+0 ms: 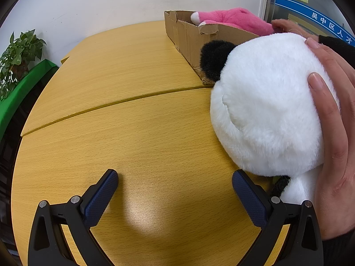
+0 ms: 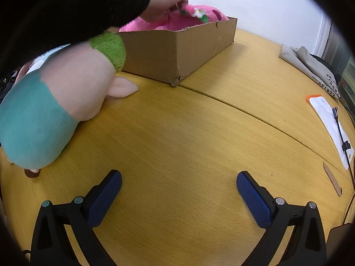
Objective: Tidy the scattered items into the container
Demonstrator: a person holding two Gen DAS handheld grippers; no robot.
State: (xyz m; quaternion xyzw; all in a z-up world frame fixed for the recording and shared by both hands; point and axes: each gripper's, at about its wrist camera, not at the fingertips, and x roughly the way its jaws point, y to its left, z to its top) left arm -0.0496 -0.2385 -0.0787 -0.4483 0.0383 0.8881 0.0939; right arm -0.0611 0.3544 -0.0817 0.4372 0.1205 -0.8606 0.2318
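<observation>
Here both grippers stand with jaws apart and empty, and the left gripper (image 1: 175, 185) is nearer to the white plush toy (image 1: 266, 110), which lies at the right of its frame, touching the right finger, short of the cardboard box (image 1: 188, 37).

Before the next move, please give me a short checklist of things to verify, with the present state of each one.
1. Left claw open and holding nothing: ok.
2. Right claw open and holding nothing: ok.
3. Cardboard box open on top: ok.
4. Workspace free of bare hands: not ok; one hand holds the white plush, another hand touches the pink plush in the box.
5. Teal plush reachable on the table: ok.
6. Room left in the box: cannot tell.
</observation>
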